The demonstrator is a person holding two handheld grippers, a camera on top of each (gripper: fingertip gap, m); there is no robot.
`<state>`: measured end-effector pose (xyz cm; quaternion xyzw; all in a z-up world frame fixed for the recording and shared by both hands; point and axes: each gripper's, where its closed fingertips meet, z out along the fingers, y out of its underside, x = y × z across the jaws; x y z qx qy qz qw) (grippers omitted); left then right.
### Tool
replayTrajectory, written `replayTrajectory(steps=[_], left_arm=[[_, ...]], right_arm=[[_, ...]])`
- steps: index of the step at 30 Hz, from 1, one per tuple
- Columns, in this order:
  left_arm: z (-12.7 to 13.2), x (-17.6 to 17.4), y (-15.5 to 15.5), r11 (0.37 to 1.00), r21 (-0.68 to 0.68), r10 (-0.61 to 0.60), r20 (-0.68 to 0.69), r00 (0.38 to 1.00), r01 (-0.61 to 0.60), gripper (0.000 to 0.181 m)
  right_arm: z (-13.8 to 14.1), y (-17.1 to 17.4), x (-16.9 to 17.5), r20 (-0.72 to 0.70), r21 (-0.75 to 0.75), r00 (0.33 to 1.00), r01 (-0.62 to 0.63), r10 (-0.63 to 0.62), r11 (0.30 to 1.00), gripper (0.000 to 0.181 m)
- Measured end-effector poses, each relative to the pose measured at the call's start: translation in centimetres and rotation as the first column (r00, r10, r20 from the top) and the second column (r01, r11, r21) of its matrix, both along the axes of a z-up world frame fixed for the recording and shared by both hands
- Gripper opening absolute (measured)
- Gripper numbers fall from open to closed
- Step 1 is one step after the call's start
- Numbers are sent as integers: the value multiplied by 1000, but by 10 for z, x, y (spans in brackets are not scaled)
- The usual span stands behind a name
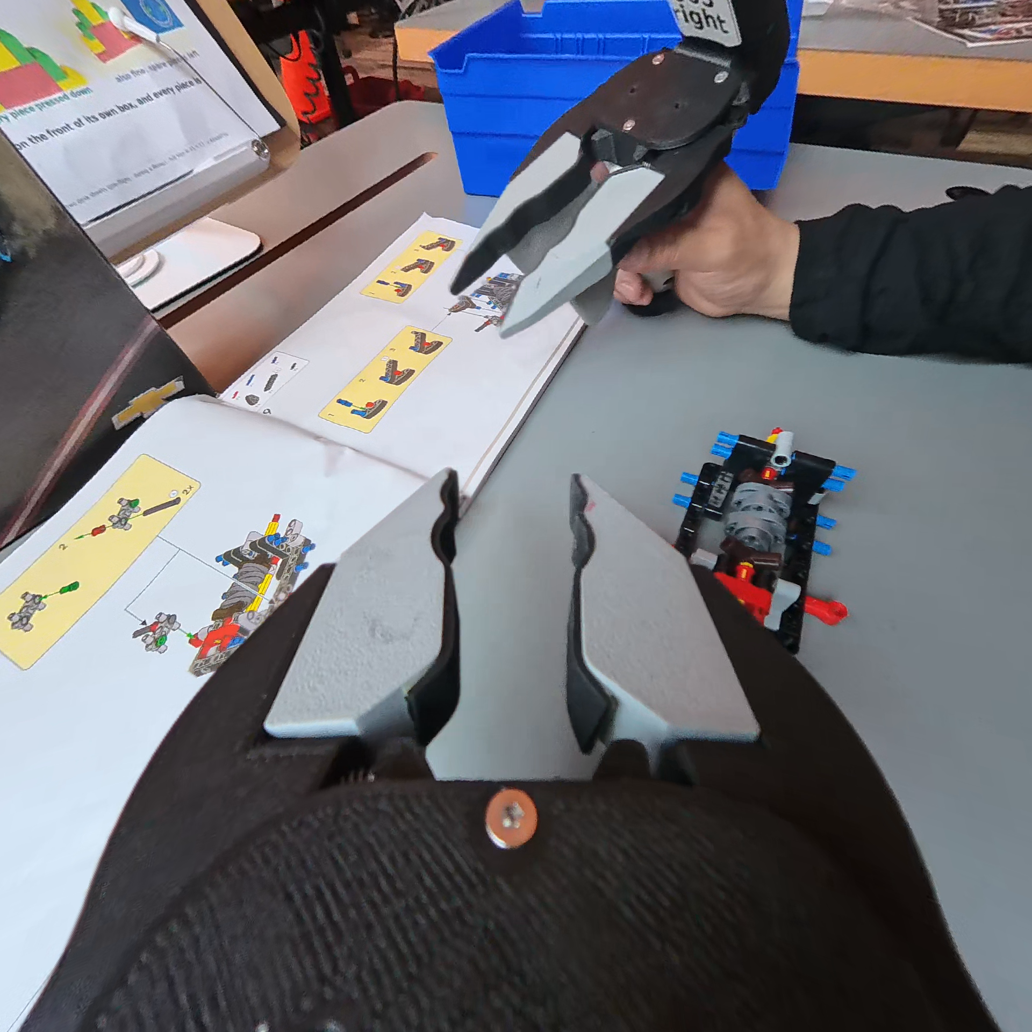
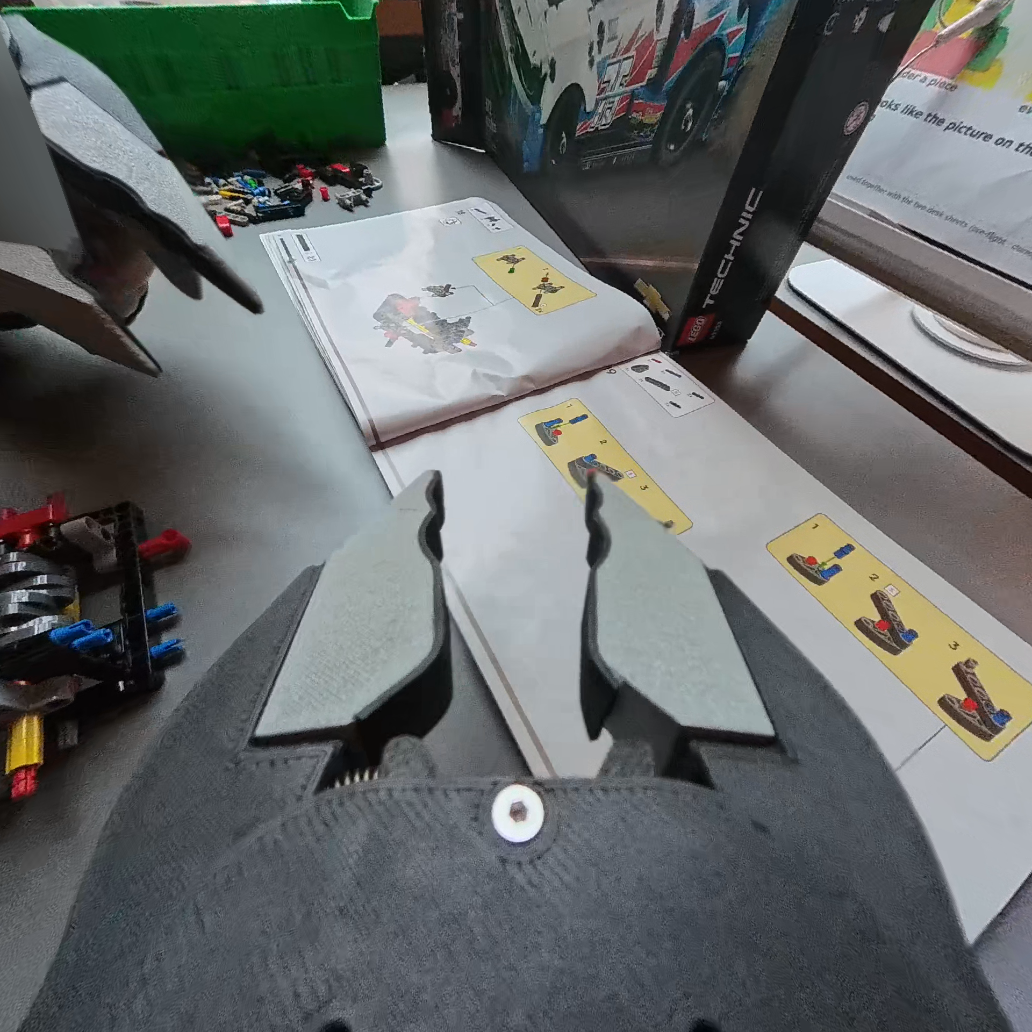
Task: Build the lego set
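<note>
Both claws empty above the open instruction booklet, the half-built model lying aside on the counter.

The left claw [image 1: 514, 491] and right claw [image 2: 514, 491] are both spread and pinch nothing. The model [image 1: 759, 536] sits at 3 o'clock of the left claw, clear of the booklet [image 1: 346, 435]. The loose pieces [image 2: 279, 190] lie at 11 o'clock in the right wrist view, before a green bin [image 2: 223, 72]. Likely risks: a claw tip snagging and creasing a page, or a sweeping arm knocking the model's protruding blue pins. The upright box [image 2: 642, 167] at 1 o'clock and the blue bin [image 1: 558, 84] crowd the far counter [image 1: 837, 391], narrowing the reach.
</note>
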<state>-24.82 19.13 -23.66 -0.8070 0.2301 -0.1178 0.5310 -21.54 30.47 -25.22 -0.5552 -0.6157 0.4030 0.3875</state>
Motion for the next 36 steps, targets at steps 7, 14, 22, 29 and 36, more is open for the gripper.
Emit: replayTrajectory(steps=[7, 14, 22, 29, 36], left_arm=[[8, 11, -9, 997, 20, -70, 29, 997, 69, 0], [0, 15, -7, 998, -2, -63, -6, 998, 63, 16], [-6, 12, -4, 998, -26, -54, 9, 999, 54, 14], [-5, 19, -7, 995, -21, -93, -1, 996, 93, 6], [-9, 16, -4, 997, -37, -69, -8, 998, 69, 18]], right_arm=[[-5, -4, 2, 33, 13, 999, -24, 24, 1000, 0], [-15, -11, -1, 91, 100, 995, -46, 37, 994, 22], [-5, -4, 0, 32, 50, 999, -17, 15, 999, 0], [-5, -5, 0, 31, 47, 999, -26, 24, 999, 13], [-8, -7, -1, 54, 35, 998, -44, 42, 998, 16]])
